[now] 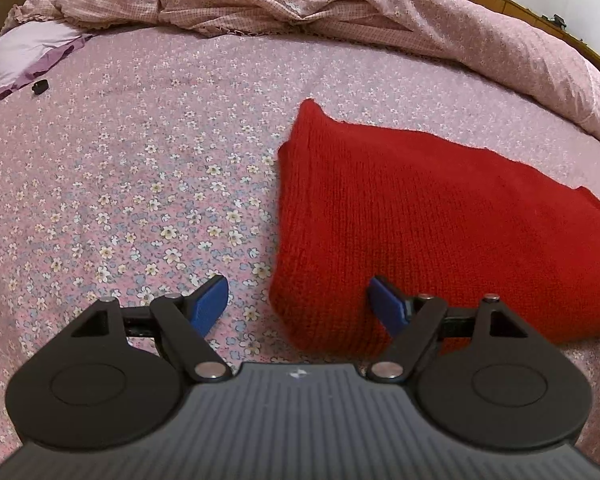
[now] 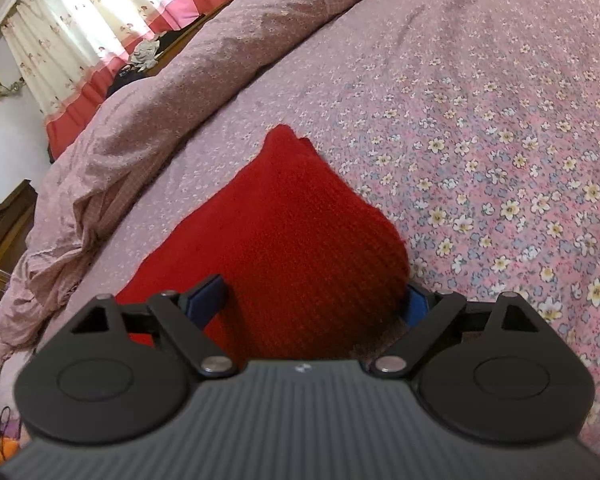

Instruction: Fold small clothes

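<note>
1. Left wrist view: the left gripper (image 1: 298,304) has its blue fingers (image 1: 210,304) spread wide, with nothing between them. The inner faces of both pads show, but their lower ends are hidden behind the black linkage.
2. The red knitted garment (image 1: 432,224) lies folded on the floral bedsheet (image 1: 132,184), ahead and to the right of this gripper. Its near left corner sits between the fingertips, and the right finger overlaps the knit; whether that pad touches the fabric cannot be told.
3. The garment's right side runs out past the frame edge, so its full outline is cut off. A small dark part at the far right edge, beside the garment, is too cropped to identify.
4. Far ahead, a rumpled pink quilt (image 1: 284,4) is heaped across the bed. Far ahead on the left lie a lilac pillow (image 1: 24,56) and a small black object (image 1: 40,87), too small to make out.
5. Right wrist view: the right gripper (image 2: 312,304) is likewise spread wide, and the red knitted garment (image 2: 284,224) fills the gap directly ahead, running forward to a rounded tip.
6. The right finger is mostly hidden behind the garment's bulging edge, only a sliver of blue showing. The left finger (image 2: 208,300) lies over the knit in shadow; contact cannot be judged.
7. Left of this gripper, the quilt (image 2: 172,92) runs along the bed, with curtains (image 2: 84,36) beyond it. A dark heap under the curtains is unclear.
</note>
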A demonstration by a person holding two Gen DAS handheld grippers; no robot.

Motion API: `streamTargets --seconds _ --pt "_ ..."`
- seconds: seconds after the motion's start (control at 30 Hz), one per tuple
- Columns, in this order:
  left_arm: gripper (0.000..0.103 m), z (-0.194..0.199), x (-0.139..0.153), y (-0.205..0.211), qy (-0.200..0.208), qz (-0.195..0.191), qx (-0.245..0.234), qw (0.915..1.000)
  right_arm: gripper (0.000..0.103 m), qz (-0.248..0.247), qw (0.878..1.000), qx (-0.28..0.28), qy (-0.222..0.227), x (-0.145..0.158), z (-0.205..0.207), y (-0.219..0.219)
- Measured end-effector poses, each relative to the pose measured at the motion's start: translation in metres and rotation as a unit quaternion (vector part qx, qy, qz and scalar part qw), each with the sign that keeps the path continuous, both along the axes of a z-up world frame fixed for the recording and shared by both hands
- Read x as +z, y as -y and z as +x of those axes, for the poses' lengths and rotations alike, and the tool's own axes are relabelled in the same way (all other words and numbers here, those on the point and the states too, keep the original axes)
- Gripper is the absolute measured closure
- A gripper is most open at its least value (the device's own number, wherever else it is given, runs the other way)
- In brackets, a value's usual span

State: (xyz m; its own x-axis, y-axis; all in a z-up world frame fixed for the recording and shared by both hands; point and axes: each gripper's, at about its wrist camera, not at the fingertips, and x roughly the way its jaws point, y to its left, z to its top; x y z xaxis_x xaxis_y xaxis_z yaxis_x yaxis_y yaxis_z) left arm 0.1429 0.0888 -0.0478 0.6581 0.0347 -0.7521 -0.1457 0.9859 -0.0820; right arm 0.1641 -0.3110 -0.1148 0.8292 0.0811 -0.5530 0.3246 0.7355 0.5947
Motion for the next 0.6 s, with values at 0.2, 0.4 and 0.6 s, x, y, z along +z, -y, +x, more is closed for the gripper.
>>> streamTargets --seconds 0.2,0.4,0.6 --pt "0.021 0.0001 -0.0008 0.0002 -0.001 0.002 -0.002 1.0 0.012 -0.003 1.0 -0.01 -0.001 -0.0003 0.0097 -0.0007" --pt "0.021 0.0007 -0.0038 0.0013 -0.004 -0.002 0.002 1.0 0.015 0.026 0.999 -0.023 0.009 -0.0025 0.0066 0.0045" --pt "0.02 0.0024 -0.0047 0.0013 -0.01 -0.003 0.005 0.9999 0.027 0.029 0.999 -0.024 0.012 -0.0026 0.0067 0.004"
